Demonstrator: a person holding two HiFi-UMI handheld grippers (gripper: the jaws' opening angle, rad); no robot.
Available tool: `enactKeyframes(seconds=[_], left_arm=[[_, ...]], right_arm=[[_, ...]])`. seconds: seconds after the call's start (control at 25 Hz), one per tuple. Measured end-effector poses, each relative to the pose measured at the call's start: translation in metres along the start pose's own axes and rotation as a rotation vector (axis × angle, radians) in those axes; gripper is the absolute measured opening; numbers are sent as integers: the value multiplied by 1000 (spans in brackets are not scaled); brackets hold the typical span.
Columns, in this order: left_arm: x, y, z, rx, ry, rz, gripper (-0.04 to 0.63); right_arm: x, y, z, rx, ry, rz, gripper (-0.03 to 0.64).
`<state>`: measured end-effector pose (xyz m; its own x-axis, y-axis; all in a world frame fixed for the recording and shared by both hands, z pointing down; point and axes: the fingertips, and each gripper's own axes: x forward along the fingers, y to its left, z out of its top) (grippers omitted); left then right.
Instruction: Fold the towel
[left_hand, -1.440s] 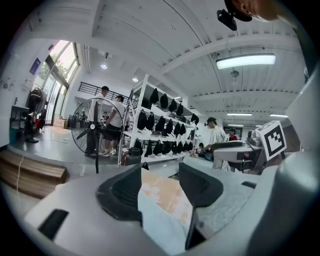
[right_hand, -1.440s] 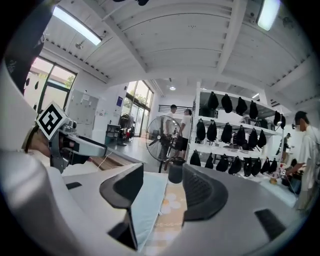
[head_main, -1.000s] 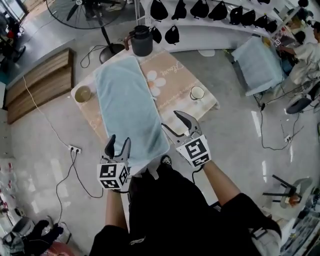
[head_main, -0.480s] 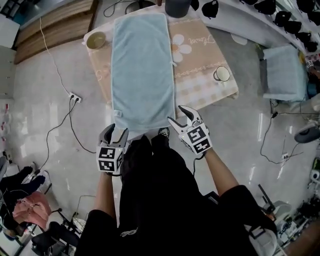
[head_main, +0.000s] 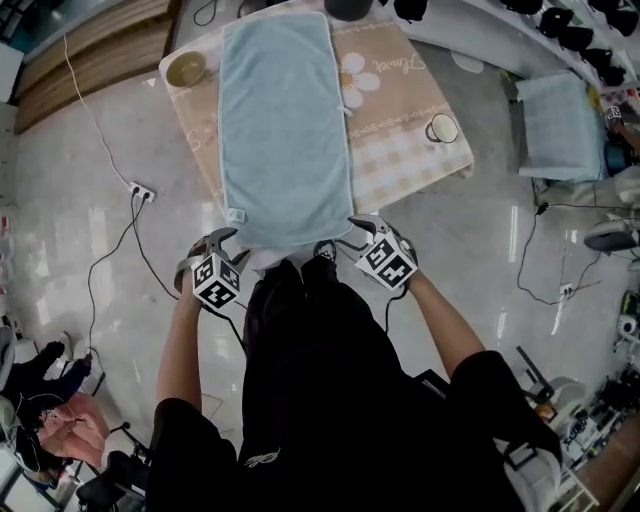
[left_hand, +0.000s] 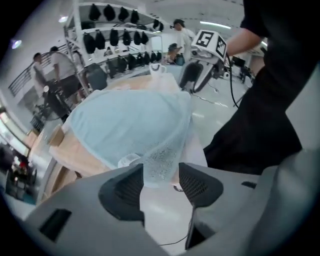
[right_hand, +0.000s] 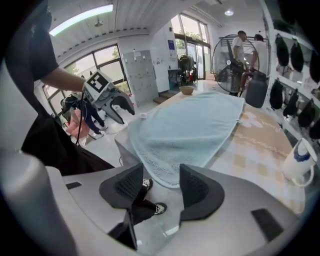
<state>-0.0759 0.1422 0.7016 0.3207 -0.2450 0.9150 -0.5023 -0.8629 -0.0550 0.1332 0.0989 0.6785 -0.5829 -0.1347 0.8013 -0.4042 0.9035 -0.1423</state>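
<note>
while the towel (head_main: 283, 130) lies flat and full length down the middle of the surface (head_main: 400, 150), just as it does a second ago, with its near short edge hanging a little over the front, the change is all in the tongs. both now sit lower and closer to that hanging edge than in the earlier views, where they are raised above the near end. the left tongs (head_main: 222, 240) are at the near left corner: in the left gripper view the corner drops between the two pads, the jaws stand wide apart, and no pad presses the fabric, so nothing is held yet. the right tongs (head_main: 357, 232) are at the near right corner, also spread wide; in the right gripper view the towel's edge lies just beyond the gap, not between the pads. for the task this reads as the end of the approach and the brink of the first grasp, with no fold made so far. the next move, as i judge it, is to close on both near corners, the right reaching slightly further in first. a bowl (head_main: 186, 68) and a mug (head_main: 441, 128) stand either side of the towel, apart from it
</note>
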Motion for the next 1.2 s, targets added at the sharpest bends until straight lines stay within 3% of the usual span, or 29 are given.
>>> enactKeyframes(seconds=[0.2,0.56,0.68,0.88,1.04,1.2], left_arm=[[20,2,2,111,20,-63,216],[19,-2,-4,125,-19,-154,216],[22,-5,-11,97,-30,-185,216],[25,1,-12,14,-89,-167,195],[25,12,-13,-22,-109,-124,62],[24,11,-13,-39,-117,-130,38]], right_arm=[[14,5,-11,-111,108,-3,227],[27,2,-22,-110,147,-51,221],[29,-2,-23,-112,144,-68,208],[29,-13,-15,-41,99,-134,33],[28,-14,-10,-10,84,-150,25],[24,-12,-9,-7,84,-145,21]])
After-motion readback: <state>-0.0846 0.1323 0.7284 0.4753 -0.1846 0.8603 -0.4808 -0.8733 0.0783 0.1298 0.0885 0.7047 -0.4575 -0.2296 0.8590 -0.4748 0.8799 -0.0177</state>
